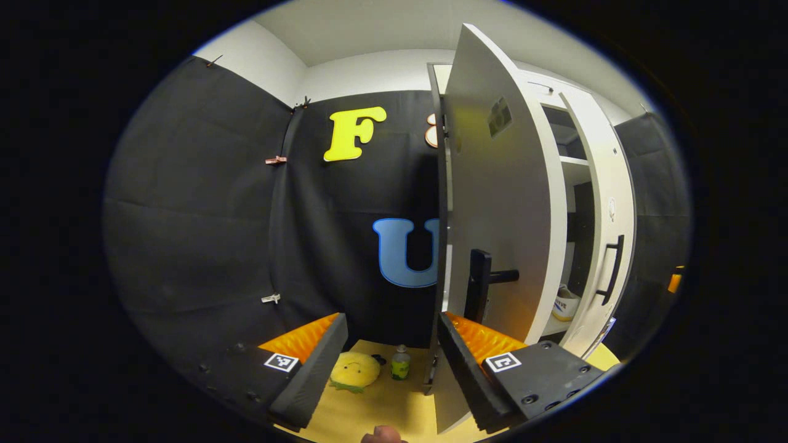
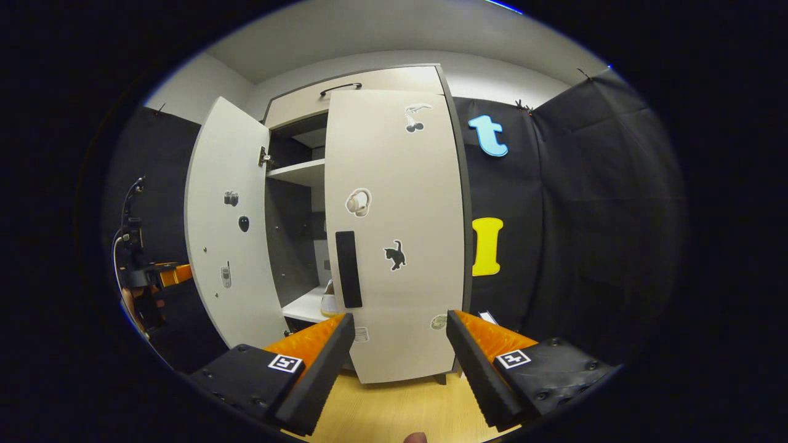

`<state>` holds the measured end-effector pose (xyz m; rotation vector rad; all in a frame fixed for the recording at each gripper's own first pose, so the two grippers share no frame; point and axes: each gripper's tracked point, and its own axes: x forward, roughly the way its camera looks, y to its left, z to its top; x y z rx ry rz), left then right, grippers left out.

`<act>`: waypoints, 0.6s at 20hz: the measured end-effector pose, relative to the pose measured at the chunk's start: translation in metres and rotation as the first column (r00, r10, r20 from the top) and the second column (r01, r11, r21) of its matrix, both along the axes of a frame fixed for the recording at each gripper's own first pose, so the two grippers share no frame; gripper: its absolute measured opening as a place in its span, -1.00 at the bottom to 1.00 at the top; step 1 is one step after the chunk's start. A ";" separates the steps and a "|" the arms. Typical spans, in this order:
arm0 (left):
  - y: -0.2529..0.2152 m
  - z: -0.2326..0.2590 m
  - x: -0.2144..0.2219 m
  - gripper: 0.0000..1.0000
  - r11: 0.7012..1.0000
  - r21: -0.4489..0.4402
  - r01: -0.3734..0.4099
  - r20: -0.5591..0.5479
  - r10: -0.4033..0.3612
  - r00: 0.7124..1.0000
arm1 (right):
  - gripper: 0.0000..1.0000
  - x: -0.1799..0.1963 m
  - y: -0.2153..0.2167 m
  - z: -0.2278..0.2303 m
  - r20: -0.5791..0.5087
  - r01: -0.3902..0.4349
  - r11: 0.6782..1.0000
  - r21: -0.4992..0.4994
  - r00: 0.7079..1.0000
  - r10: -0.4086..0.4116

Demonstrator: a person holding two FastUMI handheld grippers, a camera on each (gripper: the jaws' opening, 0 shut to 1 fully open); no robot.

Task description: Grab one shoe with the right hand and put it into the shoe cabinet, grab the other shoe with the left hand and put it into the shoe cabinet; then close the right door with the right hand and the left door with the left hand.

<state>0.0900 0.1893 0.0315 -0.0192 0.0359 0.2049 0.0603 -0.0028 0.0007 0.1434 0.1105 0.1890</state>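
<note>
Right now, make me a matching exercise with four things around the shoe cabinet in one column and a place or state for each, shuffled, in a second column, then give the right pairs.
Things:
1. White cabinet's right door
2. White cabinet's left door
3. White shoe
4. Yellow round plush toy

Place or state:
A. Lying on the wooden floor beside a small bottle
B. Swung wide open
C. Closed or nearly closed
D. Sitting on a low shelf inside the cabinet

Pairs: 1-C, 2-B, 3-D, 4-A
</note>
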 end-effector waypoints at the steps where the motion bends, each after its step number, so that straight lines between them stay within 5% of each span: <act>1: -0.007 0.000 0.001 0.83 1.000 -0.008 0.009 0.000 -0.009 1.000 | 0.96 -0.002 -0.002 0.000 0.001 0.001 1.000 0.003 1.000 -0.001; 12: -0.130 -0.005 0.029 0.91 0.972 -0.090 0.219 0.007 -0.219 0.976 | 0.96 -0.012 -0.018 0.004 0.008 0.004 1.000 0.012 1.000 -0.004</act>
